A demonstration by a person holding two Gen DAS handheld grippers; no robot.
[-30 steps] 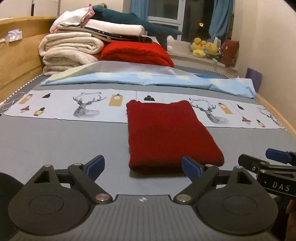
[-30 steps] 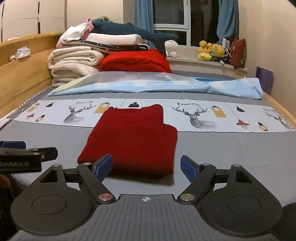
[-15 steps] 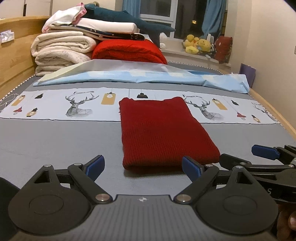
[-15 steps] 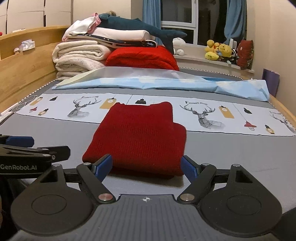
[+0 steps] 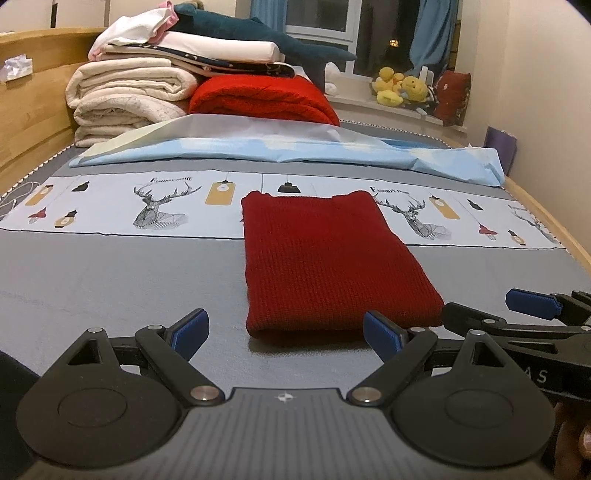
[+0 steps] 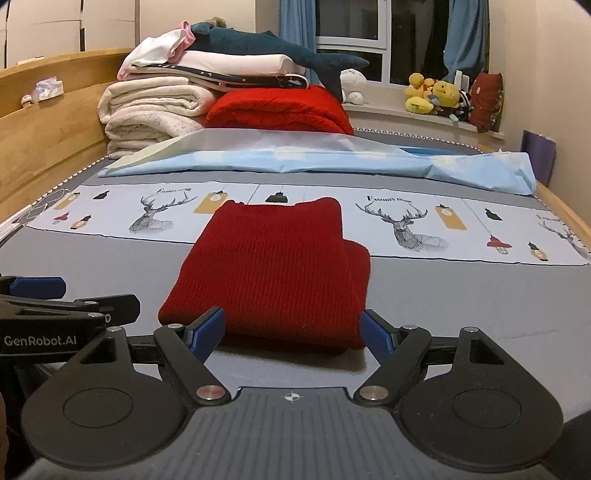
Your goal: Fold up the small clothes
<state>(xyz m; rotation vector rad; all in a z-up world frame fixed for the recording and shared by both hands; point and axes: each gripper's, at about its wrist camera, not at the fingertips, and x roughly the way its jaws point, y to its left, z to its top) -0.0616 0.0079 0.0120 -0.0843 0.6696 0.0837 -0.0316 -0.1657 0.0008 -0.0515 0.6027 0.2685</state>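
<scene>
A red knitted garment (image 5: 328,258) lies folded into a neat rectangle on the grey bed, its far end on a deer-print cloth (image 5: 162,206). It also shows in the right wrist view (image 6: 273,273). My left gripper (image 5: 286,334) is open and empty, just short of the garment's near edge. My right gripper (image 6: 293,332) is open and empty, its fingertips either side of the garment's near edge. Each gripper shows in the other's view: the right one (image 5: 517,314) at the right, the left one (image 6: 74,299) at the left.
A light blue sheet (image 5: 288,147) lies across the bed behind the deer-print cloth. Stacked blankets, a red quilt (image 5: 262,98) and a plush shark (image 5: 258,35) fill the head end. A wooden bed rail (image 5: 26,122) runs along the left; stuffed toys (image 5: 402,86) sit on the windowsill.
Both grippers have moved slightly closer to the garment's near edge and towards each other. The garment has not moved and both grippers stay open.
</scene>
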